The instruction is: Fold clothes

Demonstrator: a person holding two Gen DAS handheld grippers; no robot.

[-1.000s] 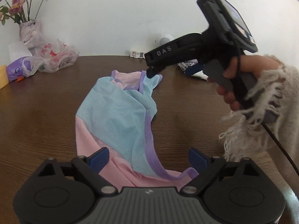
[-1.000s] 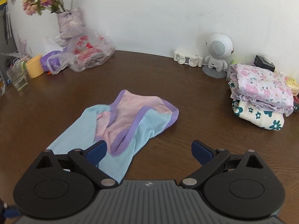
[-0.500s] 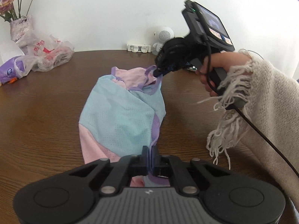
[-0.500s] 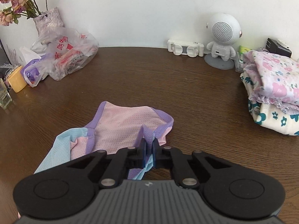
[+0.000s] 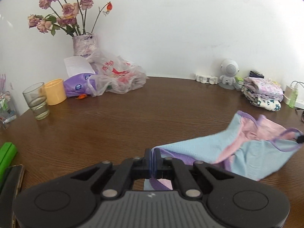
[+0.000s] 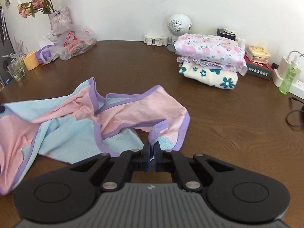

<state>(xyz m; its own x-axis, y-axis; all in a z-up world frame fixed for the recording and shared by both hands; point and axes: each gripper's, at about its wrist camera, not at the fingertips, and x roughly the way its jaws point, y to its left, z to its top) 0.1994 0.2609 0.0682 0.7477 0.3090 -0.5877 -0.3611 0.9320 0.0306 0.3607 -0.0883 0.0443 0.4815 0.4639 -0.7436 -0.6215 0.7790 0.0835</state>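
Mesh garment [image 6: 76, 117] is sagging limp and light between both grippers. Left gripper [image 5: 153, 159] and right gripper [image 6: 151, 153] are each pinching purple trim [image 6: 157, 129], likely the firmest hold.

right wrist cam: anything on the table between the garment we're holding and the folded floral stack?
Nothing. In the right wrist view the stretch between the pink-and-blue garment and the folded floral stack is bare brown table.

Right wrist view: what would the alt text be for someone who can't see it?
A handheld right gripper, shut on a purple strap, holds a pink, blue and purple mesh garment spread across a brown wooden table. Behind sit folded floral clothes, a plastic bag and a vase of flowers.
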